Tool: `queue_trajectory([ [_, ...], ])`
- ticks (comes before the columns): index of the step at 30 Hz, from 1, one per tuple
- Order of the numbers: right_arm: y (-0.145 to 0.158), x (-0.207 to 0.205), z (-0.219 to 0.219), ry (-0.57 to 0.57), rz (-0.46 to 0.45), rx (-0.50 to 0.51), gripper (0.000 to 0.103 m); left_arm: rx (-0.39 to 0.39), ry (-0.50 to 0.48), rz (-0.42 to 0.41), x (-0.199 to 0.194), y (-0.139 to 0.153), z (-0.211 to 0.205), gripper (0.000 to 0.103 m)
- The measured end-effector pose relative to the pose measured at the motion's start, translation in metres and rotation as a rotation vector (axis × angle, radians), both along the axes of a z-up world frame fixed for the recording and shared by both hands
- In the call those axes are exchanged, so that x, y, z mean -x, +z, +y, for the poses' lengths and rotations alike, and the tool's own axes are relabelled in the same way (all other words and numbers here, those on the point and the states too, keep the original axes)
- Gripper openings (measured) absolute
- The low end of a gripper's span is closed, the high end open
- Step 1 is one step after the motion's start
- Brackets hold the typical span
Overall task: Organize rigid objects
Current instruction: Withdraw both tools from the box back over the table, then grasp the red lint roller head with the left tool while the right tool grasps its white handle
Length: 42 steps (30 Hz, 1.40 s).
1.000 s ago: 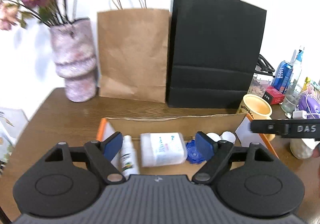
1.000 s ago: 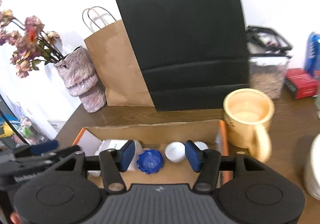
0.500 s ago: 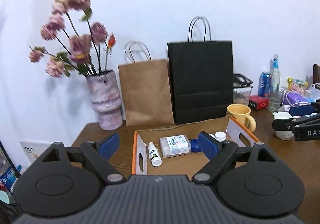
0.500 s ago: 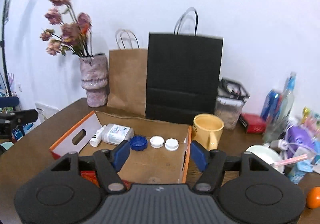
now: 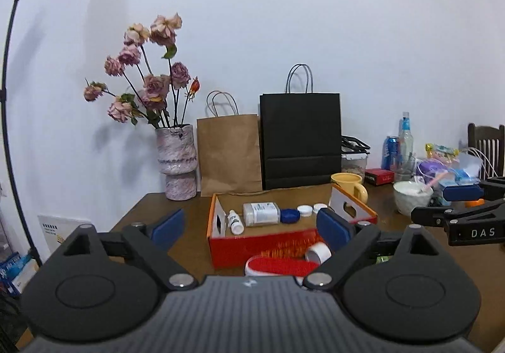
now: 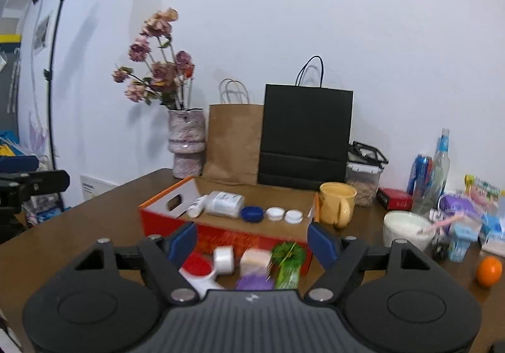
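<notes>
A red and orange cardboard box [image 5: 262, 244] [image 6: 221, 234] lies on the brown table. In it are a small white bottle [image 5: 235, 221], a clear jar [image 5: 261, 214] [image 6: 224, 204], a blue lid [image 5: 290, 215] [image 6: 251, 214] and two white caps [image 6: 285, 215]. In front of the box lie a red brush [image 5: 279, 266] [image 6: 196, 266], a white roll [image 6: 224, 260], a pale block [image 6: 255, 261], a purple item [image 6: 254, 283] and a green packet [image 6: 288, 261]. My left gripper [image 5: 251, 228] and right gripper [image 6: 252, 241] are both open, empty and held back above the table's near side.
A flower vase [image 5: 176, 160], a brown bag [image 5: 228, 154] and a black bag [image 5: 301, 141] stand at the wall. A yellow mug [image 6: 337, 203], a white bowl [image 6: 407, 228], bottles, a can and an orange [image 6: 489, 271] crowd the right side.
Both grippers have pulled back and up from just over the box, so the whole box and the loose items in front of it have come into view. Both stay open.
</notes>
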State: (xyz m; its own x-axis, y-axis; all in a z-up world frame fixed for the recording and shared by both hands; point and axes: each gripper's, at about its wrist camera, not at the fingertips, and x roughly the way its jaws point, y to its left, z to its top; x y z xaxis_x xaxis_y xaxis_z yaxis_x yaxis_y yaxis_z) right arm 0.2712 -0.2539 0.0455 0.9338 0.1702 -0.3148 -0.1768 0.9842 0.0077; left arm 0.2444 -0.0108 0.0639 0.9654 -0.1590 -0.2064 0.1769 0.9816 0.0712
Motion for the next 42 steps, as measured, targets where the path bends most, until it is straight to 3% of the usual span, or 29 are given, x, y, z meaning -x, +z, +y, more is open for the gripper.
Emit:
queue_trajectory([
  [15, -0.049, 0.16, 0.023, -0.004, -0.007, -0.061, 0.084, 0.042, 0.071, 0.032, 0.141, -0.055, 0.032, 0.098],
  [19, -0.061, 0.189, 0.028, -0.002, 0.011, -0.067, 0.086, -0.022, 0.049, 0.024, 0.156, -0.06, 0.03, 0.099],
  [25, -0.063, 0.188, 0.03, -0.016, 0.011, -0.051, 0.086, 0.017, 0.077, 0.033, 0.153, -0.059, 0.034, 0.099],
  [31, -0.07, 0.18, 0.026, -0.03, 0.033, -0.069, 0.086, -0.004, 0.07, 0.05, 0.149, -0.064, 0.032, 0.099],
  [42, -0.09, 0.13, 0.006, -0.05, 0.123, -0.11, 0.082, -0.028, 0.028, 0.159, 0.098, -0.083, 0.009, 0.099],
])
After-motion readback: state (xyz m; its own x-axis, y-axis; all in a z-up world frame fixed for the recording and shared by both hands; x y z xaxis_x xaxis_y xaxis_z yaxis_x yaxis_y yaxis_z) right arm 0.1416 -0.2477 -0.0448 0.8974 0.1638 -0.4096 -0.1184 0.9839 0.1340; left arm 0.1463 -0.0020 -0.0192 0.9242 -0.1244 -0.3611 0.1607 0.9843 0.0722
